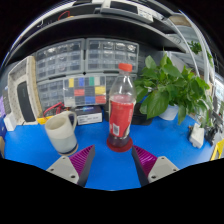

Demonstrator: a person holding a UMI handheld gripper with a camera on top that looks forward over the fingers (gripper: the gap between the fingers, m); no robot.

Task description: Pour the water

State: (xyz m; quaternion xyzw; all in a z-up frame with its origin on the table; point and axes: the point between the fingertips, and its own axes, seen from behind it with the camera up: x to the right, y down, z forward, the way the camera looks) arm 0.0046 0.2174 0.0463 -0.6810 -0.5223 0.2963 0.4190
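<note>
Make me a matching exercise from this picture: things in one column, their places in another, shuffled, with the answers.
Things:
1. Clear plastic bottle with red cap and red label
2. White ceramic pitcher-shaped mug
3. Green leafy potted plant
4. Colour checker card

Places:
A. Standing upright behind the bottle, against the drawers
B. Just ahead of the open gripper, centred on the gap between its jaws
C. Beyond the right finger, beside the bottle
D. Beyond the left finger, on the blue table

Pairs: 1-B, 2-D, 3-C, 4-A

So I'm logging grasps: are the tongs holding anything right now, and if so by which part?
Nothing is held. The tongs are open, and the red-capped bottle stands on the blue table just ahead of the fingers, untouched.
</note>
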